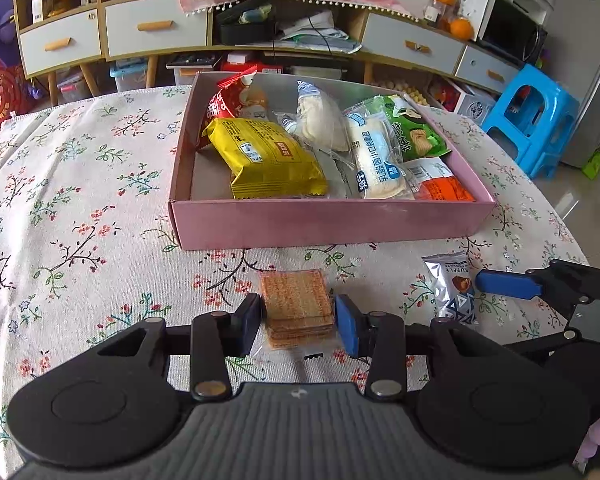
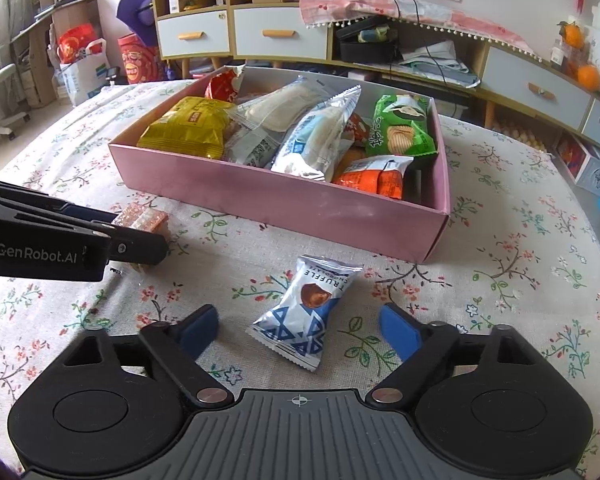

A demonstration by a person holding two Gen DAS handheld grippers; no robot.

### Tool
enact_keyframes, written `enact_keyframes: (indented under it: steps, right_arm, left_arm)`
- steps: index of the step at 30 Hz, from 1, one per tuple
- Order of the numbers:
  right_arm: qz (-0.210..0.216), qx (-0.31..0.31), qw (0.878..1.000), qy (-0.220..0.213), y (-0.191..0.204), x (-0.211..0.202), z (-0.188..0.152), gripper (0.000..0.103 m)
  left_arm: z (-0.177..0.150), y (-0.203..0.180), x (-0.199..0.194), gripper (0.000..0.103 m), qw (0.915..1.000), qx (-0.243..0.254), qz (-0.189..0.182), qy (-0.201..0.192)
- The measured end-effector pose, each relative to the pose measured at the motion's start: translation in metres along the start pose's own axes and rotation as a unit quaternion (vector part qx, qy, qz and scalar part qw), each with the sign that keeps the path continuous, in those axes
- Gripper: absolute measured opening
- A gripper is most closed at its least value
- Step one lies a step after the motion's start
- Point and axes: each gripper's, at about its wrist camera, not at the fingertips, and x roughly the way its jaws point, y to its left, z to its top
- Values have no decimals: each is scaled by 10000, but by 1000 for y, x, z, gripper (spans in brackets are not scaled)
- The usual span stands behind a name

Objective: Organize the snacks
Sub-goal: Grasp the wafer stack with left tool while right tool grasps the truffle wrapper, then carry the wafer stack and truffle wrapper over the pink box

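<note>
low in the frame, the right gripper (image 2: 298, 330) stands with its blue-padded fingers (image 2: 400, 330) spread wide, a silver and blue truffle chocolate packet (image 2: 302, 314) lying between them on the floral tablecloth (image 2: 520, 280). above sits a shallow pink cardboard box (image 2: 292, 208) full of snack packets. at the left edge, the left gripper (image 2: 140, 236) is at a clear-wrapped stack of orange crackers (image 2: 142, 218).

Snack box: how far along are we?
Mostly done: the pink box already holds several packets. In hand: left gripper closed on the cracker pack. Left: the truffle packet on the tablecloth, between the open right gripper.
</note>
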Motion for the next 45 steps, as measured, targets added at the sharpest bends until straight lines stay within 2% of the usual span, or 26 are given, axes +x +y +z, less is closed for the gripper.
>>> enact_keyframes:
  steps: [3, 5, 8, 10, 15, 21, 29, 37, 45]
  right_arm:
    - [45, 29, 10000, 23, 1, -2, 2, 63]
    - [46, 55, 10000, 38, 0, -2, 4, 48]
    - [-13, 128, 9999, 45, -1, -3, 6, 34]
    - [-23, 199, 9998, 68, -3, -4, 6, 30]
    - [-63, 317, 9992, 221, -8, -5, 9, 28]
    - [116, 854, 9951, 488, -20, -13, 16, 27]
    - [409, 1733, 9816, 696, -42, -27, 26, 27]
    - [636, 2226, 9718, 445, -55, -42, 42, 27]
    - [792, 2646, 9611, 63, -71, -43, 62, 27]
  left_arm:
    - [0, 0, -1, 38, 10000, -24, -24, 29]
    - [0, 1, -2, 38, 10000, -46, -48, 51]
    - [0, 1, -2, 38, 9999, -61, -89, 79]
    - [-1, 0, -2, 38, 9999, -46, -104, 94]
    - [0, 0, -4, 38, 9998, -59, -141, 145]
    - [5, 1, -9, 37, 9990, -185, -317, 270]
    - [11, 3, -18, 37, 9971, -401, -545, 360]
    - [22, 5, -32, 37, 9950, -588, -795, 129]
    - [38, 6, -30, 37, 9933, -832, -763, -261]
